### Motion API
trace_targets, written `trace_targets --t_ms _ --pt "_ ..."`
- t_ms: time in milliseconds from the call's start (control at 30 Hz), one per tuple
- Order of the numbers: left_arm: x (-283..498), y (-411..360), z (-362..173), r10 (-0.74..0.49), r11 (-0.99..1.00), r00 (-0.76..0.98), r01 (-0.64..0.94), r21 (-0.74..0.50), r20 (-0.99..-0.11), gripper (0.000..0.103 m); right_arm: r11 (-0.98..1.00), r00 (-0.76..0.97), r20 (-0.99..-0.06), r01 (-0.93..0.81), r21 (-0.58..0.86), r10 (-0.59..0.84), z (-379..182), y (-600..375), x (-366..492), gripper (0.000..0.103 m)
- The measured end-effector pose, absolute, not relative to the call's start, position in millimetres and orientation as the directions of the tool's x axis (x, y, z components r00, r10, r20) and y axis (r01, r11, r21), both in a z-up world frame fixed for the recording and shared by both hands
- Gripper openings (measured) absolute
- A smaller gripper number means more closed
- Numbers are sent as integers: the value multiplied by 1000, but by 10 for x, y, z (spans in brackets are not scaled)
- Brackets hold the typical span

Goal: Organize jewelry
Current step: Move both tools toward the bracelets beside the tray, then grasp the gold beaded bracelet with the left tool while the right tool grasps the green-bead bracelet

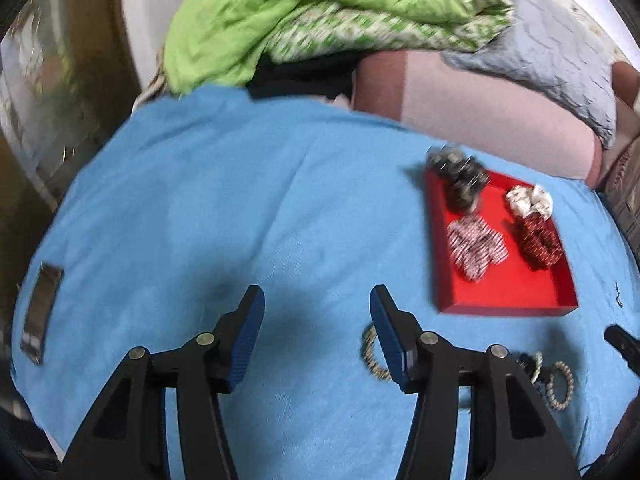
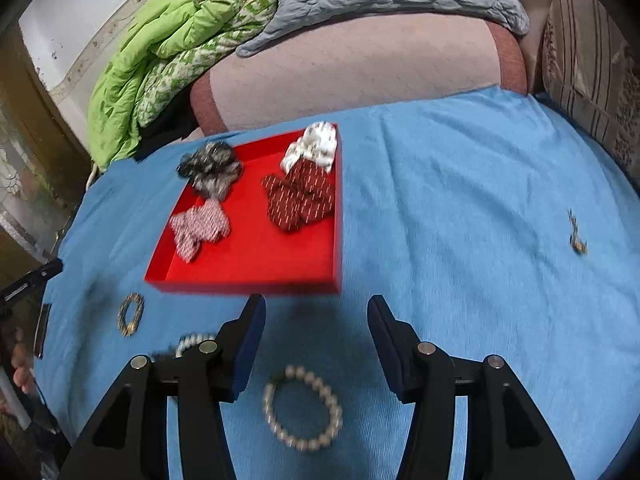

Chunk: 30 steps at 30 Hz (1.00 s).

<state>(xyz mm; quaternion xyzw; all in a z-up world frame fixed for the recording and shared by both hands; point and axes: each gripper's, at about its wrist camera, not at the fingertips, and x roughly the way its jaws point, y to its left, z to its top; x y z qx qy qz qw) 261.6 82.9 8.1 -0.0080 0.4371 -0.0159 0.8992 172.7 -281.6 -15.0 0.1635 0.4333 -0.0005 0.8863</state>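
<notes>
A: What's on the bed?
B: A soft blue sheet (image 2: 460,208). The red tray (image 2: 256,256) holds scrunchies (image 2: 300,196). Round bead bracelet (image 2: 303,412) lies nearby.
A: The grippers?
B: Left gripper (image 1: 317,308) and right gripper (image 2: 316,316) both gape, holding nothing.

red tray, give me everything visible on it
The shallow square red tray with low upright walls, cardboard-like, lies flat on the blue cloth. It holds four fabric scrunchies: grey-black at the far left corner, overhanging the rim; white patterned at the far right corner; dark red dotted just in front of and touching the white one; pink-white striped by the left wall. The near half is bare. Neither tool touches it.
</notes>
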Motion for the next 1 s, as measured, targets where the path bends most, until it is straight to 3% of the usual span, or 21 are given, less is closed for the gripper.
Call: trace_targets --t_ms 500,933,1000 --pt "2652 701 -732 -57 998 516 49 -37 -855 54 955 554 -821 143 260 141 -645 -2636 1294 57" --pt "2802 618 -863 -60 998 516 59 -35 -854 54 958 536 -834 149 245 130 -813 -2602 1350 57" --pt "2796 603 -866 -58 997 521 65 -28 -852 48 961 534 -836 146 236 124 -831 -2589 1366 57"
